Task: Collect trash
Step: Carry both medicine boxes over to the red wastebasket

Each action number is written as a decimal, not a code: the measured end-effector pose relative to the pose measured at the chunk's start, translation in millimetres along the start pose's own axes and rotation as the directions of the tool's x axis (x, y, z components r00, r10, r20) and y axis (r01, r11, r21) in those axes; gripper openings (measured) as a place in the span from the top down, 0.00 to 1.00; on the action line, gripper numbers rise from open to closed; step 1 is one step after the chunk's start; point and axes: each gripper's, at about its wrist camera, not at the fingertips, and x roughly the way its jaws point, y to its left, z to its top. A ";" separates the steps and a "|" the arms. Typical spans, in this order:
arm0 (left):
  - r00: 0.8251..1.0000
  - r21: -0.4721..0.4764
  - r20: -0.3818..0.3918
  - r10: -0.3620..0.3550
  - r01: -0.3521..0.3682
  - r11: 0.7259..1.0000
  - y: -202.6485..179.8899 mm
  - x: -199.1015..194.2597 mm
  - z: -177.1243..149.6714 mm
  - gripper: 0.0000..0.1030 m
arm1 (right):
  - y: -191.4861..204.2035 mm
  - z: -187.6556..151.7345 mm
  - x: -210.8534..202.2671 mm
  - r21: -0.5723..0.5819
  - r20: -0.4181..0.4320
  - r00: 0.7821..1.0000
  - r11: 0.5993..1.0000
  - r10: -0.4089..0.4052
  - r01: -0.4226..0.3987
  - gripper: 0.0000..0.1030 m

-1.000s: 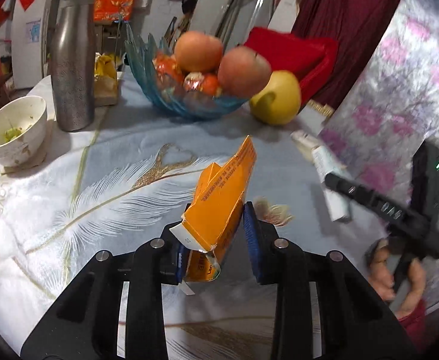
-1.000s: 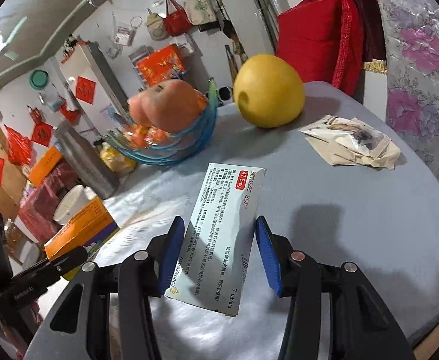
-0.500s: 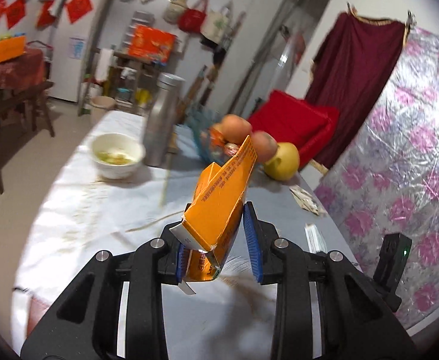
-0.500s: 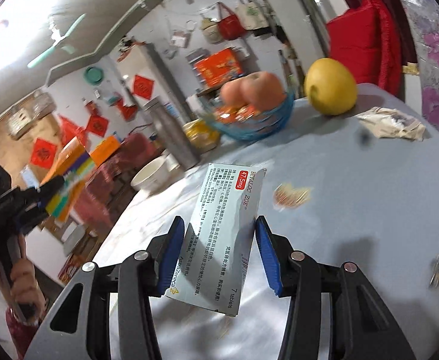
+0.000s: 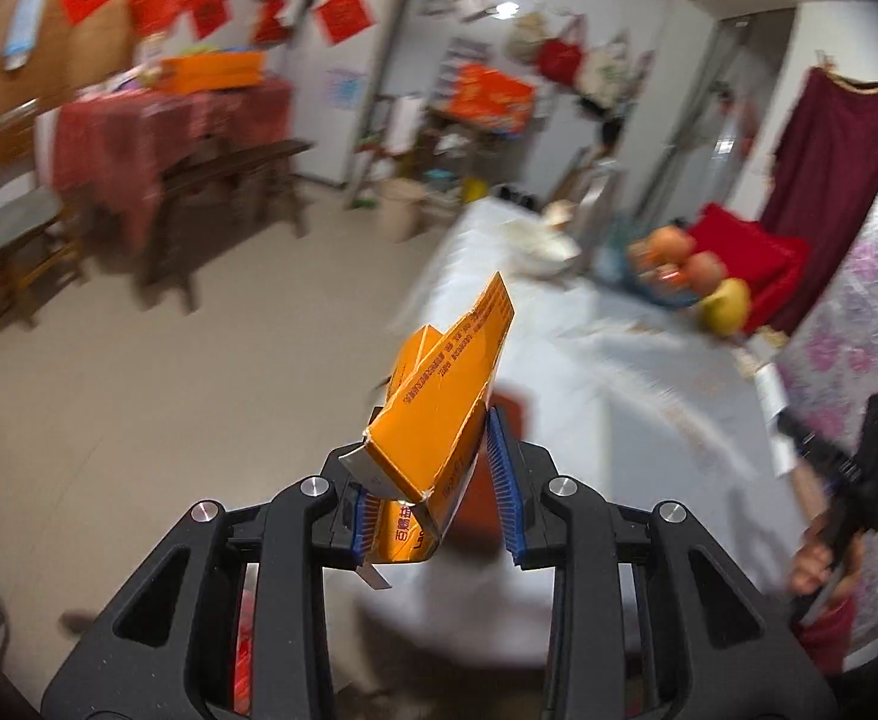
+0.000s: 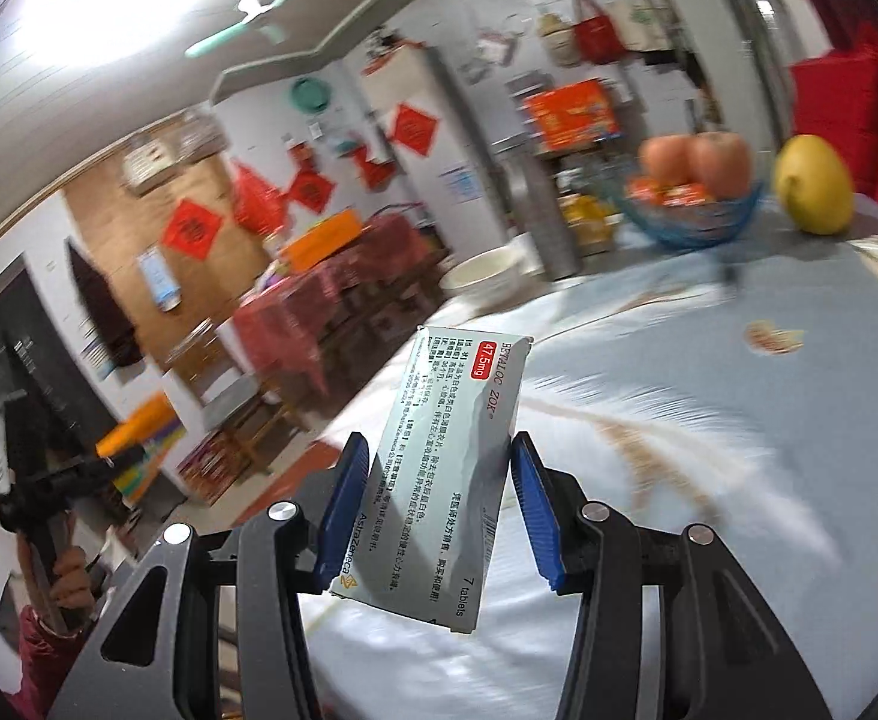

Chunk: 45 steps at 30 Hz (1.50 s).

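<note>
Much of both views is smeared by motion blur, so the far room, the hanging bags and the red paper squares on the walls can only be read roughly. The lower end of the crushed orange cardboard carton (image 5: pixel 439 420) is hidden between the blue ribbed pads of the left gripper (image 5: pixel 433 510), which is clamped on it; the carton's torn flap juts up and forward, over the tiled floor and the near edge of the white-clothed table (image 5: pixel 607 372). On that table the blue glass fruit bowl (image 5: pixel 661 282) and the yellow pomelo (image 5: pixel 724 312) are blurred shapes. The right gripper (image 6: pixel 433 510) pinches a flattened pale grey medicine box with a red dosage label (image 6: pixel 439 468) by its long edges, tilted, above the table's near side; the box's bottom corner overlaps the gripper body. At the left edge of the right wrist view, a hand (image 6: pixel 70 576) in a red sleeve grips the other tool's handle, partly cut off by the lens rim.
</note>
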 end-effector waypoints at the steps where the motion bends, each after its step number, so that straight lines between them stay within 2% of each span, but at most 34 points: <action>1: 1.000 -0.012 -0.013 0.026 -0.026 1.000 13.7 -6.4 -8.7 0.67 | 11.4 -2.8 2.0 -0.013 -0.010 1.000 1.000 0.014 -0.014 0.53; 7: 0.985 -0.078 -0.113 0.129 -0.138 0.987 92.2 -32.1 -64.5 0.67 | 90.5 -21.1 13.1 -0.105 -0.073 0.994 0.990 0.084 -0.091 0.53; 12: 0.976 -0.109 -0.169 0.140 -0.159 0.981 131.6 -34.2 -98.9 0.67 | 148.4 -34.1 23.1 -0.165 -0.135 0.982 0.974 0.131 -0.153 0.53; 16: 0.969 -0.084 -0.197 0.151 -0.170 0.982 143.2 -31.5 -119.6 0.67 | 190.5 -46.6 24.6 -0.220 -0.172 0.973 0.957 0.152 -0.188 0.53; 22: 0.963 -0.057 -0.188 0.192 -0.206 0.977 149.4 -27.2 -134.9 0.67 | 237.5 -63.7 31.3 -0.265 -0.234 0.952 0.929 0.196 -0.256 0.53; 30: 0.960 -0.020 -0.131 0.249 -0.254 0.967 140.6 -36.2 -133.8 0.67 | 254.4 -69.9 27.0 -0.295 -0.254 0.946 0.916 0.201 -0.274 0.53; 39: 0.927 0.052 -0.094 0.363 -0.359 0.932 127.4 -30.3 -137.4 0.67 | 243.3 -68.9 32.5 -0.284 -0.259 0.947 0.922 0.189 -0.262 0.53; 45: 0.917 0.071 -0.110 0.384 -0.378 0.923 126.9 -18.9 -142.8 0.67 | 241.0 -69.1 35.8 -0.278 -0.267 0.946 0.926 0.182 -0.257 0.53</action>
